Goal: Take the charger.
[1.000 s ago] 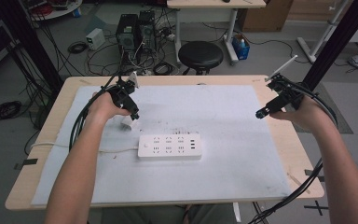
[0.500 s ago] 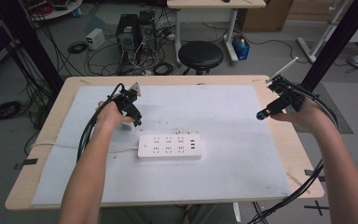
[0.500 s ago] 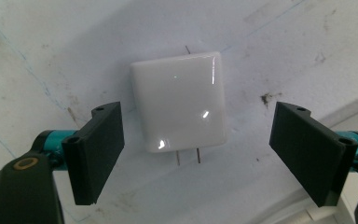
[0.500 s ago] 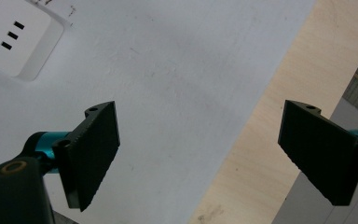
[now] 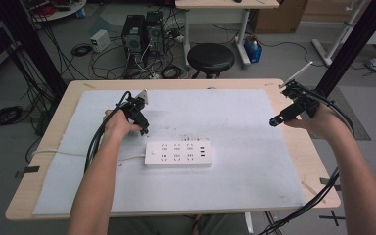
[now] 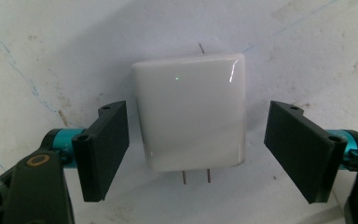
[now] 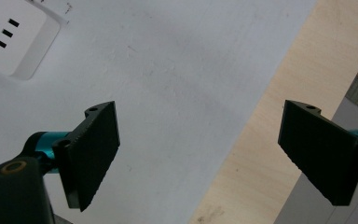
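Plainly, your left gripper straddles one unlabelled white charger on the table's mat, jaws closing, not yet touching; your right gripper hangs released beside one power strip.

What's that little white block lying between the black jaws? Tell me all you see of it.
The white charger plug is a glossy, rounded plastic cube with two thin metal prongs sticking out of the side nearest the camera. It lies flat on the pale mat. The left gripper straddles it: its jaws have just been closing, yet a gap shows on each side, so nothing grips it yet. No cable is seen on it.
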`<control>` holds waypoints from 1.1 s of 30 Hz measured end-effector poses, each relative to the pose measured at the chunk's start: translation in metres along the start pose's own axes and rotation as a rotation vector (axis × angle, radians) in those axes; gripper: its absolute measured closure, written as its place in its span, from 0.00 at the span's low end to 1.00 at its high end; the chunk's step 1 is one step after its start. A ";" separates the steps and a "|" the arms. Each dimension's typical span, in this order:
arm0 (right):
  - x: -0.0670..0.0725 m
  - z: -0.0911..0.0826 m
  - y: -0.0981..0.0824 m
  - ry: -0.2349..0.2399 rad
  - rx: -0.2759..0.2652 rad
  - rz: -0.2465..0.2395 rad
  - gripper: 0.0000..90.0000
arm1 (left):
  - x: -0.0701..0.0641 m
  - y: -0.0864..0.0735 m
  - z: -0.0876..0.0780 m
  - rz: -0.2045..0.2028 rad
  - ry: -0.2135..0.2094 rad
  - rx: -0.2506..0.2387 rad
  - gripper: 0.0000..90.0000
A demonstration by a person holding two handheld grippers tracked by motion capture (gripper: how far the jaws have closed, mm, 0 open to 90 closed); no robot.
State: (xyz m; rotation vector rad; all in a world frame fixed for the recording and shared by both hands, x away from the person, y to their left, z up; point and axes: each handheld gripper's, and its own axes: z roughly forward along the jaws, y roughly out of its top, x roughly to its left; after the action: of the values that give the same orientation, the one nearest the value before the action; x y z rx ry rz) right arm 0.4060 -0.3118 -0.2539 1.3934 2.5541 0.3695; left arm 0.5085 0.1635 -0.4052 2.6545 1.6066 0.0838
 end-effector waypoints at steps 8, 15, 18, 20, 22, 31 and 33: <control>-0.002 0.003 -0.002 0.001 0.004 0.011 0.13 | 0.001 0.001 0.003 -0.008 0.013 0.008 0.34; -0.004 0.005 -0.003 0.001 0.004 0.012 0.13 | 0.000 0.002 0.004 0.000 0.019 0.013 0.45; -0.003 0.006 -0.002 -0.001 0.007 0.012 0.13 | 0.001 0.002 0.003 0.002 0.017 0.010 0.46; -0.003 0.006 -0.001 -0.001 0.012 0.018 0.13 | 0.001 0.001 0.002 0.001 0.017 0.010 0.46; -0.003 0.007 -0.001 0.004 0.017 0.036 0.13 | 0.002 0.000 -0.002 0.006 0.005 -0.003 0.46; 0.003 0.008 0.009 0.001 0.050 0.060 0.14 | -0.002 -0.011 -0.057 0.050 -0.012 -0.050 0.46; 0.006 0.006 0.011 -0.004 0.053 0.057 0.14 | -0.006 -0.014 -0.074 0.077 -0.016 -0.060 0.46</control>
State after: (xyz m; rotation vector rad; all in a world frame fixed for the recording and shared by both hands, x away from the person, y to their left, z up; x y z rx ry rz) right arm 0.4134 -0.2996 -0.2567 1.4861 2.5433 0.3103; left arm 0.4888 0.1645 -0.3327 2.6651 1.4728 0.1109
